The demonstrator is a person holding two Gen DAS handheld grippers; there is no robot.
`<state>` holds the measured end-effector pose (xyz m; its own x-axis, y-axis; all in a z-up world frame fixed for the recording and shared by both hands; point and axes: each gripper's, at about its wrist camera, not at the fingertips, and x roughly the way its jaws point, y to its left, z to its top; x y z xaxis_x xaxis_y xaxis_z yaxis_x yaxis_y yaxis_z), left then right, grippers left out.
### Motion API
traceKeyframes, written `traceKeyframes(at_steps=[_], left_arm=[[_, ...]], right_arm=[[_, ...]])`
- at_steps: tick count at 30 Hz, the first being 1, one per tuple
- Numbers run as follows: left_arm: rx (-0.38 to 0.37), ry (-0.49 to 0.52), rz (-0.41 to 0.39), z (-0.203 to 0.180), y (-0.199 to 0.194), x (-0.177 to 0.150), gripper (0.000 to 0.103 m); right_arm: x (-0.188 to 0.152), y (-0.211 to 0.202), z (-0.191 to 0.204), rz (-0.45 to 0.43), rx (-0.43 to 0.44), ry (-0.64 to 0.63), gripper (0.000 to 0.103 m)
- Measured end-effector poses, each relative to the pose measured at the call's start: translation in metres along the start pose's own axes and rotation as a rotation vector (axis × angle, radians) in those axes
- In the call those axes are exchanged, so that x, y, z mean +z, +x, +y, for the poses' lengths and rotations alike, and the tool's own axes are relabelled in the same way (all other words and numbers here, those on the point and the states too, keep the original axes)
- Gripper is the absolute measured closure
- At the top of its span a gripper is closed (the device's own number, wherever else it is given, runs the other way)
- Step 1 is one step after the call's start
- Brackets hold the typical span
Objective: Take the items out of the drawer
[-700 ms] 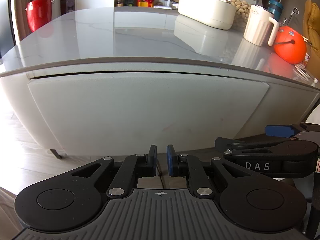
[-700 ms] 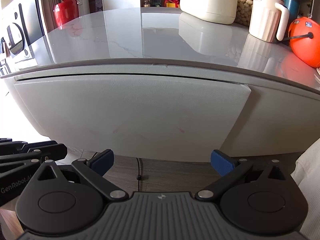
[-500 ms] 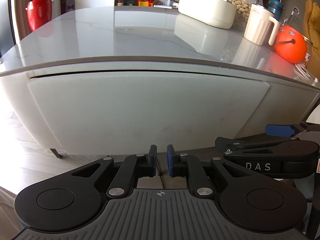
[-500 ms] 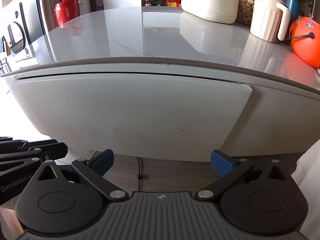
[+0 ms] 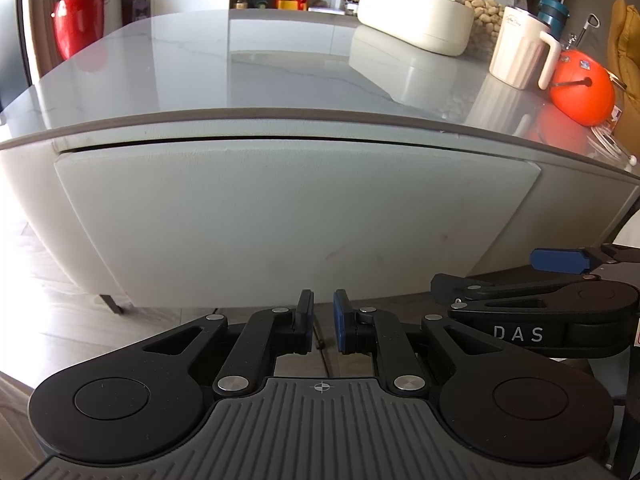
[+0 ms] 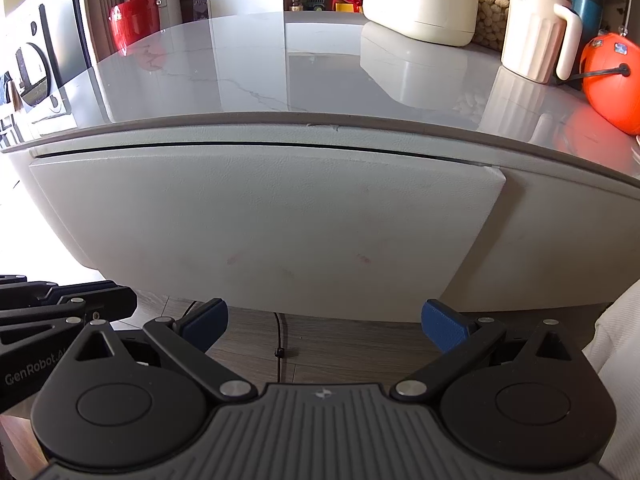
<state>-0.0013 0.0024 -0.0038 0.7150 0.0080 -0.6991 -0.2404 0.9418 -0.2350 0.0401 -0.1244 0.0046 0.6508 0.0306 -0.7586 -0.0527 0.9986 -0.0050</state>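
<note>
Before a pale, closed drawer front (image 5: pixel 296 216) set under a glossy grey marble tabletop (image 5: pixel 280 72), two hand-held grippers hang side by side above a wood-plank floor (image 6: pixel 352 344), both angled downward and well short of the panel. The left gripper (image 5: pixel 323 322) has its blue pads drawn almost together, only a narrow slit between them and nothing in it. The right gripper (image 6: pixel 323 322) stands spread wide, its blue pads far apart and empty, with a thin dark cable (image 6: pixel 279 344) running across the floor between them. Each tool shows at the edge of the other's view: the right one at the lower right of the left camera, the left one at the lower left of the right camera.

A dark seam runs along the top of the drawer front, just under the table edge; no handle is visible on it, and whatever lies inside cannot be seen. On the far right of the tabletop sit a cream oblong container (image 5: pixel 416 16), a glass jar of peanuts (image 6: pixel 490 8), a cream ribbed pitcher (image 5: pixel 524 52), a teal cup (image 6: pixel 586 4) behind it and a round orange object (image 5: pixel 580 88). A red lidded bin (image 5: pixel 78 28) stands beyond the table's left side. White fabric (image 6: pixel 616 336) edges into the right camera's lower right corner.
</note>
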Motion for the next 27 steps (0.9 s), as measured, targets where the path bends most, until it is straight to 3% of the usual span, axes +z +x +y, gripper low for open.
traceKeyframes(at_steps=[27], left_arm=[[0.013,-0.031,-0.015,-0.0007,0.0,0.0003,0.09]], right_arm=[[-0.005,0.0009,0.0036,0.006,0.0,-0.007,0.0]])
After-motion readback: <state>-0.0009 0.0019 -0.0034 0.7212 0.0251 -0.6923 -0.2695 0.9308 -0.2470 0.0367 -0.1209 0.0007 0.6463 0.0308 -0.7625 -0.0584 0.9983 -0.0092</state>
